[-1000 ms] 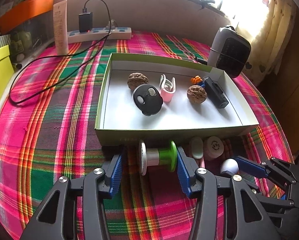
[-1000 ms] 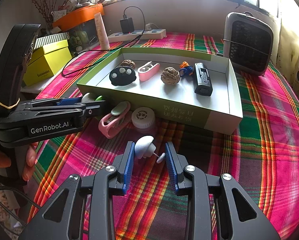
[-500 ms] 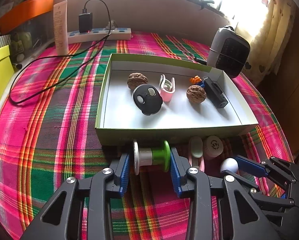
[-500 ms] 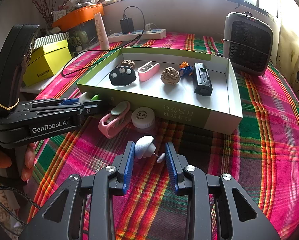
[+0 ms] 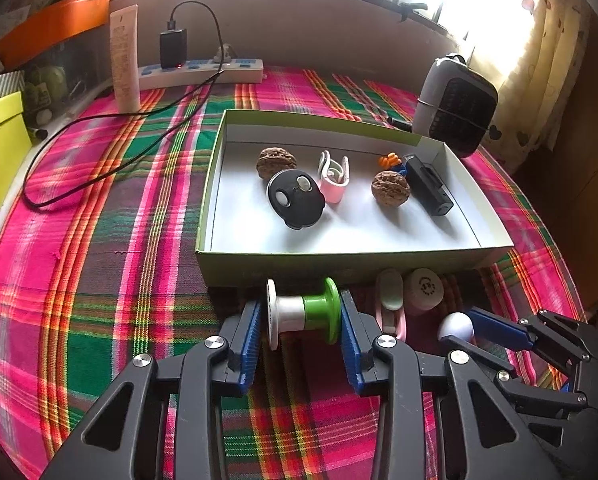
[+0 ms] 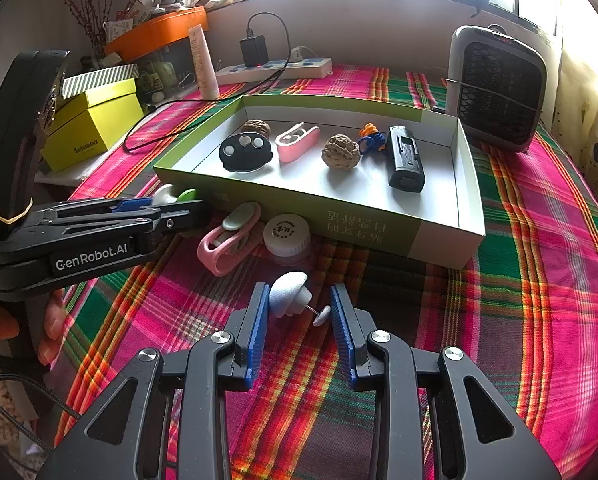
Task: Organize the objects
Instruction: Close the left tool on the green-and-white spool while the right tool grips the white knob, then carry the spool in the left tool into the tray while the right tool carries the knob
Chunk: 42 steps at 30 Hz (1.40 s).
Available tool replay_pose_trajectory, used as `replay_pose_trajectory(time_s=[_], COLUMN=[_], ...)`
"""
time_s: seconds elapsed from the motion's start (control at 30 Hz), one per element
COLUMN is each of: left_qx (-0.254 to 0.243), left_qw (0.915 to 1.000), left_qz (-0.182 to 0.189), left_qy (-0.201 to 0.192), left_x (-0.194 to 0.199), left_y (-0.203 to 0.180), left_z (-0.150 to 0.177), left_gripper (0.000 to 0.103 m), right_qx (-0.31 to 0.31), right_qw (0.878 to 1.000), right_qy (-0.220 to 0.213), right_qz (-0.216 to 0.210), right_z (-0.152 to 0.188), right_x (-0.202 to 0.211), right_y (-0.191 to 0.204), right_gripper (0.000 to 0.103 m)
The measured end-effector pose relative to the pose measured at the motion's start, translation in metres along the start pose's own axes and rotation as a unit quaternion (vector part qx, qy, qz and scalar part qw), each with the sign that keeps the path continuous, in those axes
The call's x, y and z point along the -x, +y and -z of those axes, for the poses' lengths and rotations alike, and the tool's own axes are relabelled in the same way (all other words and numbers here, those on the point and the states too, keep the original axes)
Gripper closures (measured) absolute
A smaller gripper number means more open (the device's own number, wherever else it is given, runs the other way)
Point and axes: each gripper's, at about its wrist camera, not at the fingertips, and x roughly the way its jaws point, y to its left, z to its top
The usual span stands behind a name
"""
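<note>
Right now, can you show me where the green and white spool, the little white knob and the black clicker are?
Spool (image 5: 304, 312), left wrist view, on its middle barrel.
White knob (image 6: 287, 294), right wrist view, on its round head.
Black clicker (image 5: 295, 199), left wrist view, on its top face.

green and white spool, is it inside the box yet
No, the spool lies on the cloth in front of the box, between the fingers of the left gripper.

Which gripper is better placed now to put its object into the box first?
Probably the left gripper: its pads already clamp the spool right beside the box wall. The right gripper sits farther back around the white knob.
</note>
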Motion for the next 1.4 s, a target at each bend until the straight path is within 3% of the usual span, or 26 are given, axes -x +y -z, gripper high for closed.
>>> replay_pose_trajectory(time_s=[0.7, 1.4], left_qx=[0.001, -0.003], left_qw=[0.9999, 0.9993], left_qz=[0.005, 0.005], left_qy=[-0.015, -0.037], left_x=[0.018, 0.029], left_y=[-0.004, -0.003], left_z=[0.000, -0.032], left_gripper=[0.069, 0.069], right_qx=[-0.001, 0.019], right_qw=[1.000, 0.999], right_qy=[-0.017, -0.049], right_qz=[-0.008, 0.001], right_z=[-0.011, -0.052], right_x=[0.013, 0.022], right_y=[0.003, 0.006], right_gripper=[0.071, 0.071])
